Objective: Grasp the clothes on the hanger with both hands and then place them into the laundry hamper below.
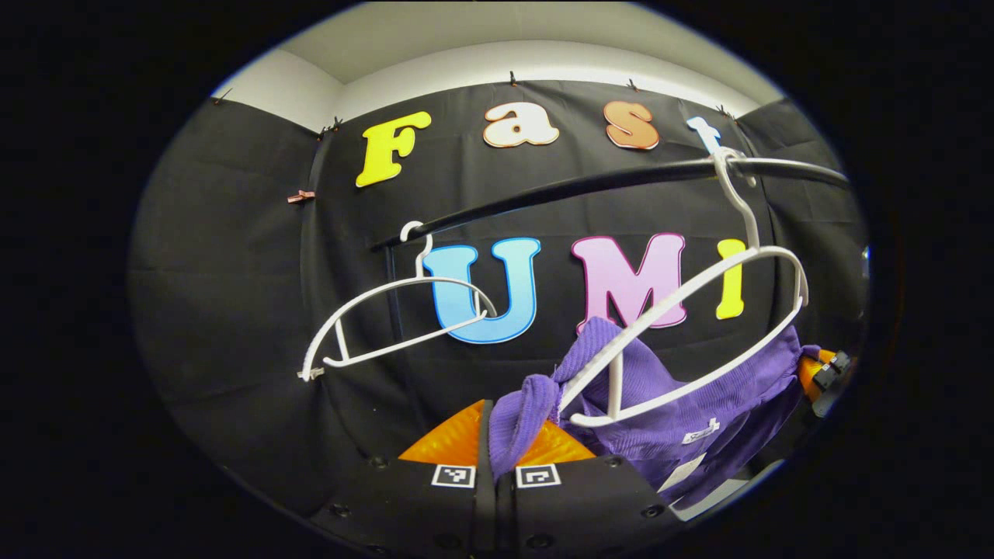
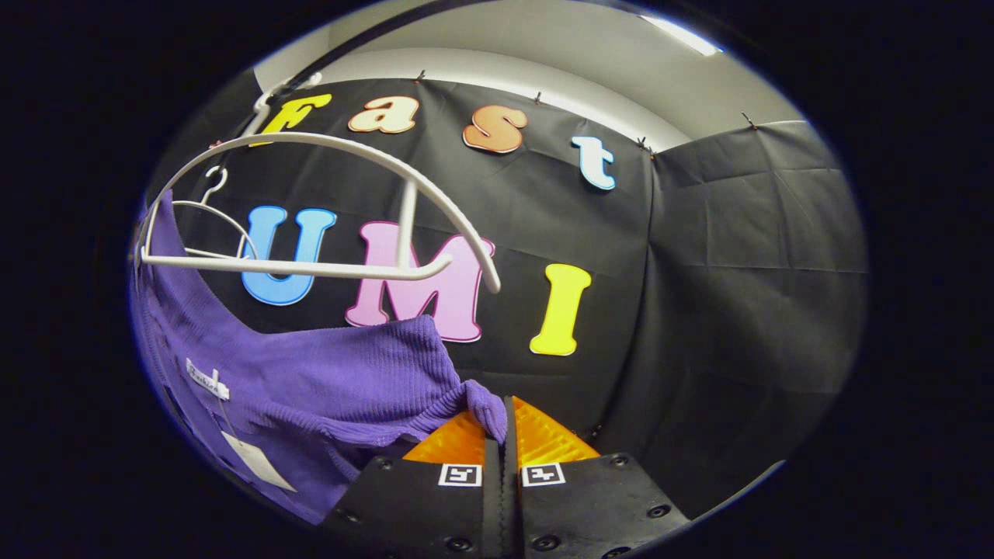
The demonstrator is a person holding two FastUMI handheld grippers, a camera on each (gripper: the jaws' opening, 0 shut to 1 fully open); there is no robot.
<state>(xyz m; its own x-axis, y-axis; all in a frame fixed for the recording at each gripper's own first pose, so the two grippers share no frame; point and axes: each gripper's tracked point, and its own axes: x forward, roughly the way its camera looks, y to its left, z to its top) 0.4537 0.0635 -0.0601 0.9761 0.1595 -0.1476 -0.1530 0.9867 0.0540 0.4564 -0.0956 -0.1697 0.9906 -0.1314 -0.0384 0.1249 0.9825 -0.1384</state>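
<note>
"So how far has it got, would you say?"

"The grab is done, I'd judge. In the left gripper view the left gripper (image 1: 497,446) has its jaws pressed together on a bunched corner of the purple top (image 1: 699,404), with the cloth rising out from between them. Left of that, an empty hanger (image 1: 388,326) hangs from the black rail (image 1: 590,182), with nothing on it."

"And the other hanger?"

"Further right on the same rail, the tilted hanger (image 1: 699,326) has one arm poking up through the purple top. The cloth sags below it, so it looks partly off, though I can't tell whether it is fully free on the far side."

"What about the right hand?"

"In the right gripper view the right gripper (image 2: 505,435) has its jaws closed on the edge of the top, which stretches away to the left, with a white tag (image 2: 256,462) dangling near the bottom. The hanger sits above the cloth there, its right arm bare."

"So what's left?"

"Slipping the top clear of the hanger, lowering it and letting go into the hamper. I can't see the hamper from here."
</note>
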